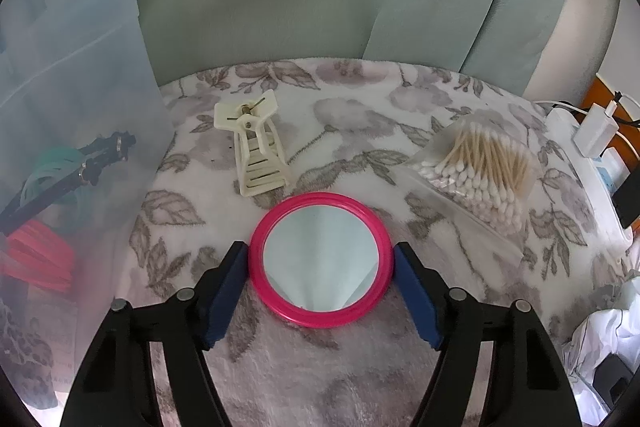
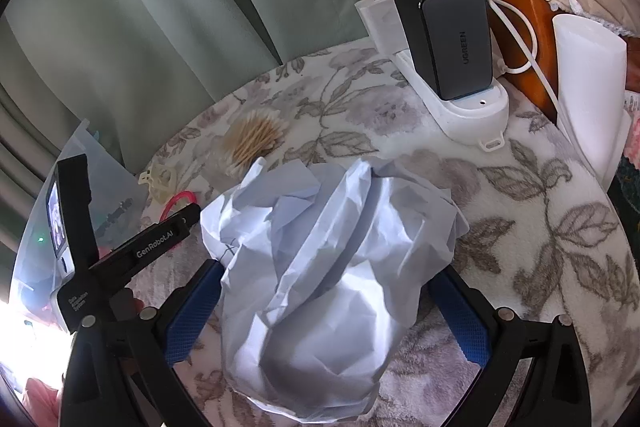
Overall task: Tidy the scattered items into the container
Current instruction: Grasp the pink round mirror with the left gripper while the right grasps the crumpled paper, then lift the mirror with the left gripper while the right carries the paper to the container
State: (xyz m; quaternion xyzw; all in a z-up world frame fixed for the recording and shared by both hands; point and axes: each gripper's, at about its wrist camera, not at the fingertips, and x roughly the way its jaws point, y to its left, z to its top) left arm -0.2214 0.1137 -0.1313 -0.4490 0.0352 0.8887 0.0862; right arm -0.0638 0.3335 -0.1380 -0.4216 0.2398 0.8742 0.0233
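On the floral fleece surface (image 1: 360, 95) beside the translucent bin (image 1: 80, 99), bracketing the pink mirror (image 1: 320, 261) and crumpled paper (image 2: 332, 267) with spread, not-yet-gripping fingers, risking the thin rim slipping and the paper crushing loose.

container (image 1: 72, 75): cut off at your left edge, contents blurry through the wall
mirror (image 2: 178, 205): you only see a pink sliver
paper's (image 2: 320, 267) underside: hidden

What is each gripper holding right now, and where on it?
The left gripper brackets the pink mirror at its rim's opposite sides. The right gripper straddles the crumpled paper around its lower bulk; firm grip unclear for both.
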